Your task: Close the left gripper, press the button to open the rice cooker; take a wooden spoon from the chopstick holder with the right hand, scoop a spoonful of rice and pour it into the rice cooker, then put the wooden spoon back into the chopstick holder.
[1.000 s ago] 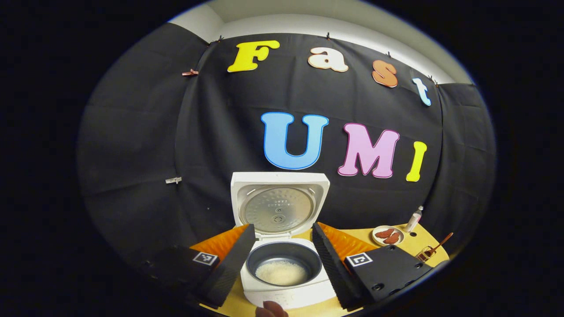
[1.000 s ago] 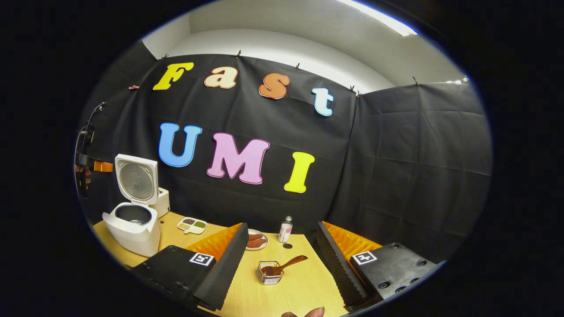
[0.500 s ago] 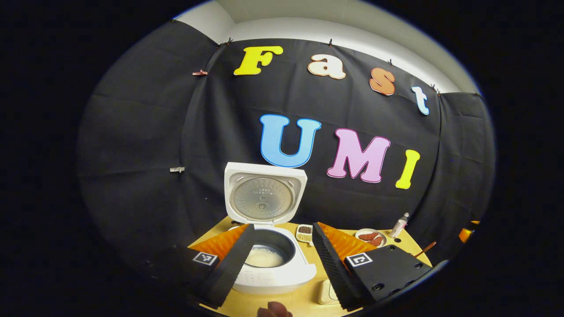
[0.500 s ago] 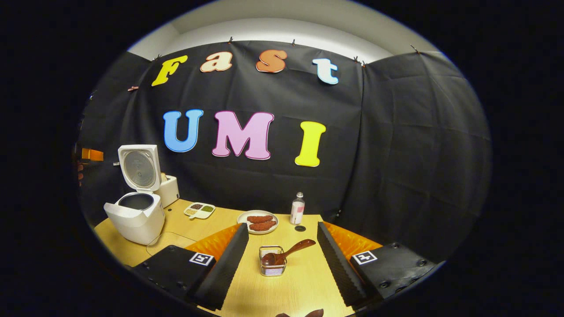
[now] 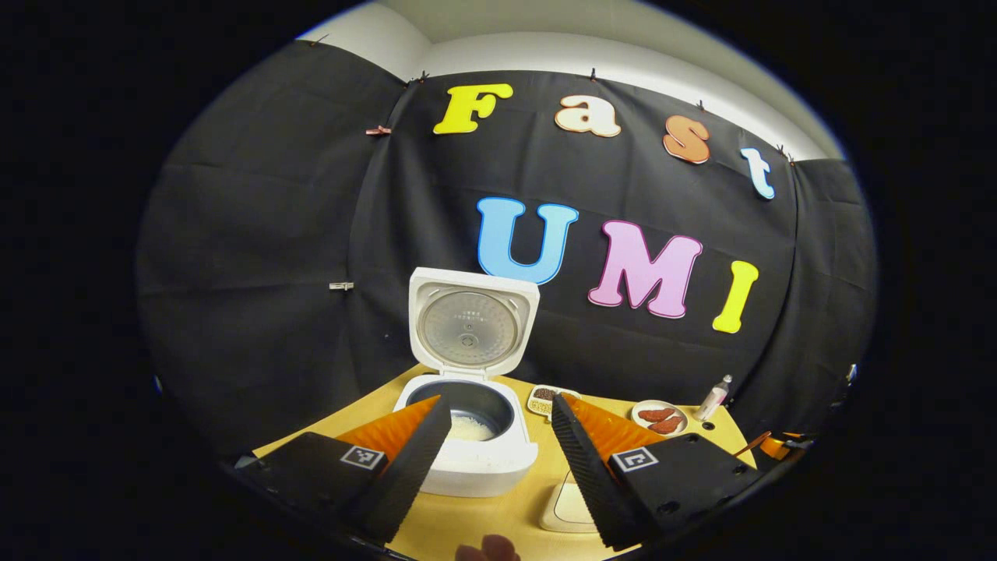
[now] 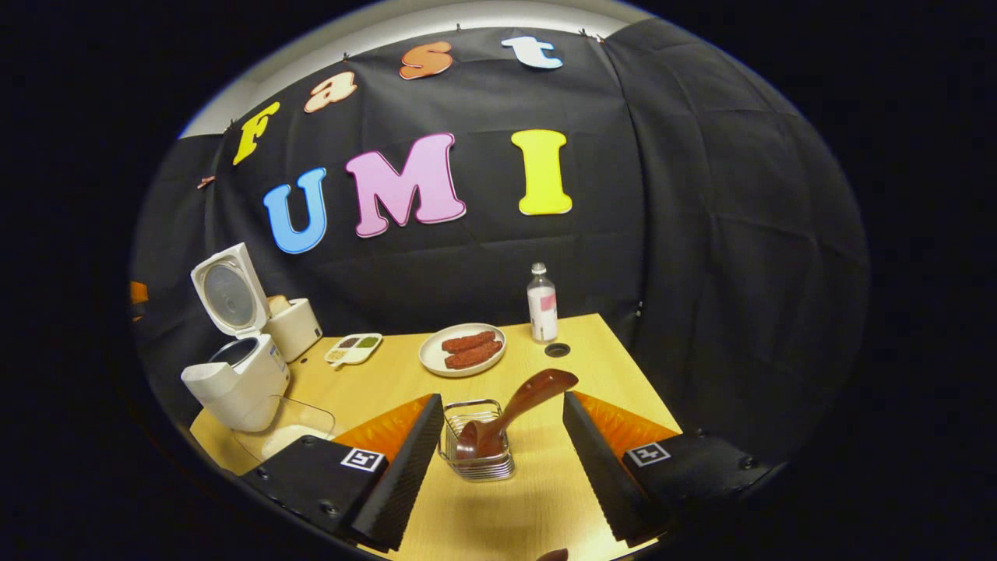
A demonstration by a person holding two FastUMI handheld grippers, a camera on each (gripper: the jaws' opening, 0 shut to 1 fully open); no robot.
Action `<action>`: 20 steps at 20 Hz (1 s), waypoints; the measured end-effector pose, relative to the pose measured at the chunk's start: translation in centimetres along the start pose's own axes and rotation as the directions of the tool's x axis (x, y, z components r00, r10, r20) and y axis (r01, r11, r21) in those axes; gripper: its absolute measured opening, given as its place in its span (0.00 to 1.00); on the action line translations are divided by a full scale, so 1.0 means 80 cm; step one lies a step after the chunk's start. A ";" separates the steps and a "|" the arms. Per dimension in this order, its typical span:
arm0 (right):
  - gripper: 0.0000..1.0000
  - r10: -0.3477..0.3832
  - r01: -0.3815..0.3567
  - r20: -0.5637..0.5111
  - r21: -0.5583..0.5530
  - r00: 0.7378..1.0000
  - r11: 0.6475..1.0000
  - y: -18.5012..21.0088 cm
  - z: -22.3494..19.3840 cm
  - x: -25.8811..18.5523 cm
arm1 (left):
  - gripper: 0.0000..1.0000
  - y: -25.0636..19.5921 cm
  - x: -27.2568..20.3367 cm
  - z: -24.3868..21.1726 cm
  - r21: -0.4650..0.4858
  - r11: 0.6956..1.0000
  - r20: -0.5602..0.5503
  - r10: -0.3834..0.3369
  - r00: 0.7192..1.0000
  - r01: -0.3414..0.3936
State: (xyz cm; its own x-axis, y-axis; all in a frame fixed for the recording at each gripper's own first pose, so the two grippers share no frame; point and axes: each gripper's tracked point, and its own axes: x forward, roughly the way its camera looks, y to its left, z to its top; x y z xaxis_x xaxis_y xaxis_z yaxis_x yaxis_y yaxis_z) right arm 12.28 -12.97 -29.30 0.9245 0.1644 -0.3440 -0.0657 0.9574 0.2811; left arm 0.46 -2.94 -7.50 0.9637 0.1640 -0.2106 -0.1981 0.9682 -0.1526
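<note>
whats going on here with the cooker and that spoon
The rice cooker already stands open, lid up, with rice in its pot. The right gripper, open, is lined up on the wooden spoon, which sits in the wire chopstick holder, not yet gripped. The left gripper is open in front of the cooker.

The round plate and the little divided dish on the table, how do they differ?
The round plate is one open surface holding two reddish-brown pieces; the divided dish is squarish, split into compartments of dark, green and pale bits. The plate is larger and sits nearer the bottle. Both are pale and rest flat on the table.
</note>
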 end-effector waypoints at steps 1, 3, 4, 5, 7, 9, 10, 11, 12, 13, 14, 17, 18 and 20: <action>0.96 0.009 -0.008 -0.030 0.019 1.000 1.000 -0.002 -0.014 0.014 | 0.90 -0.001 -0.003 -0.005 0.001 1.000 -0.006 0.012 1.000 -0.012; 0.96 0.029 -0.024 -0.083 0.063 0.996 0.998 -0.003 -0.038 0.040 | 0.90 -0.001 -0.008 -0.015 0.006 0.999 -0.018 0.035 0.999 -0.035; 0.96 0.053 -0.045 -0.090 0.084 0.995 0.995 0.001 -0.042 0.050 | 0.90 0.001 -0.011 -0.019 0.007 0.999 -0.026 0.048 0.998 -0.048; 0.94 0.065 -0.055 -0.093 0.097 0.994 0.994 0.003 -0.044 0.061 | 0.90 0.004 -0.014 -0.024 0.006 0.998 -0.032 0.061 0.998 -0.061; 0.80 0.081 -0.068 -0.107 0.120 0.991 0.990 0.006 -0.051 0.076 | 0.91 0.008 -0.021 -0.028 0.008 0.996 -0.039 0.084 0.996 -0.084; 0.61 0.082 -0.067 -0.125 0.120 0.989 0.991 0.006 -0.059 0.085 | 0.90 0.016 -0.028 -0.028 0.021 0.994 -0.039 0.110 0.993 -0.109; 0.38 0.096 -0.079 -0.135 0.127 0.986 0.989 0.012 -0.062 0.089 | 0.91 0.019 -0.031 -0.026 0.026 0.993 -0.036 0.120 0.992 -0.119; 0.37 0.106 -0.087 -0.151 0.130 0.983 0.988 0.016 -0.066 0.091 | 0.91 0.022 -0.032 -0.025 0.029 0.991 -0.033 0.128 0.991 -0.127; 0.31 0.126 -0.105 -0.137 0.152 0.982 0.983 0.017 -0.061 0.083 | 0.90 0.024 -0.035 -0.023 0.028 0.990 -0.034 0.137 0.990 -0.136; 0.31 0.137 -0.110 -0.141 0.182 0.981 0.977 0.022 -0.063 0.097 | 0.90 0.029 -0.036 -0.022 0.023 0.989 -0.034 0.146 0.989 -0.146; 0.23 0.127 -0.097 -0.142 0.204 0.982 0.974 0.018 -0.058 0.094 | 0.90 0.032 -0.039 -0.020 0.016 0.988 -0.034 0.153 0.988 -0.152; 0.16 0.117 -0.082 -0.141 0.234 0.983 0.969 0.015 -0.047 0.094 | 0.91 0.036 -0.041 -0.023 0.010 0.988 -0.035 0.156 0.987 -0.156; 0.16 0.119 -0.086 -0.130 0.236 0.984 0.968 0.018 -0.039 0.090 | 0.90 0.036 -0.041 -0.023 0.018 0.988 -0.036 0.154 0.987 -0.154; 0.16 0.119 -0.093 -0.100 0.236 0.988 0.967 0.018 -0.016 0.082 | 0.90 0.042 -0.041 -0.019 0.034 0.988 -0.034 0.149 0.988 -0.148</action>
State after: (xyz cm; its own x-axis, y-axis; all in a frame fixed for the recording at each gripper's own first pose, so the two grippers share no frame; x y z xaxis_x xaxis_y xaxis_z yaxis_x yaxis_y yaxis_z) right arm 17.78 -10.20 -32.33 0.8678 0.2999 -0.3961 -0.0606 0.8552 0.5148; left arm -3.63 -0.51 -8.82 0.9166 0.3001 -0.2641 -0.3324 0.9392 -0.0865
